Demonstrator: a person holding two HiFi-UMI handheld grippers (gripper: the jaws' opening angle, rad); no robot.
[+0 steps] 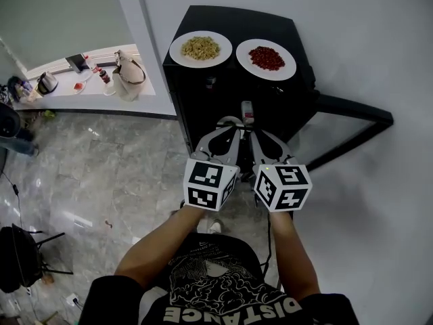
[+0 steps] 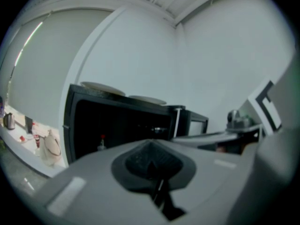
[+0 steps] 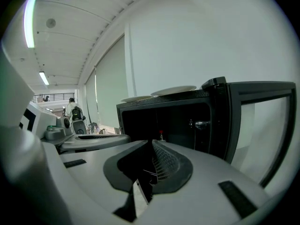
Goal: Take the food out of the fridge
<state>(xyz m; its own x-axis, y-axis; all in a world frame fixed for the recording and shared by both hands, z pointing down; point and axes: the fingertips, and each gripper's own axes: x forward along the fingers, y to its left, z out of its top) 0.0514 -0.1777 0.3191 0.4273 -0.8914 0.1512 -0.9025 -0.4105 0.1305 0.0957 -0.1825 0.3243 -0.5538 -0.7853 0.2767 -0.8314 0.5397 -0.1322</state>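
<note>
A low black fridge [image 1: 203, 93] stands against the white wall with its door [image 1: 352, 117] swung open to the right. On its top sit a plate of yellowish food [image 1: 200, 48] and a plate of red food [image 1: 266, 58]. Inside the dark cabinet stands a small red-capped bottle [image 1: 247, 112] [image 2: 101, 142] [image 3: 161, 135]. My left gripper [image 1: 228, 123] [image 2: 152, 165] and right gripper [image 1: 261, 134] [image 3: 151, 165] hover side by side in front of the opening, apart from the fridge. Both have their pads together with nothing between them.
A white ledge [image 1: 81, 90] at the left carries a beige bag [image 1: 128, 75], a kettle [image 1: 46, 82] and small bottles. A black chair [image 1: 24, 259] stands on the marble floor at lower left. The open door juts out on the right side.
</note>
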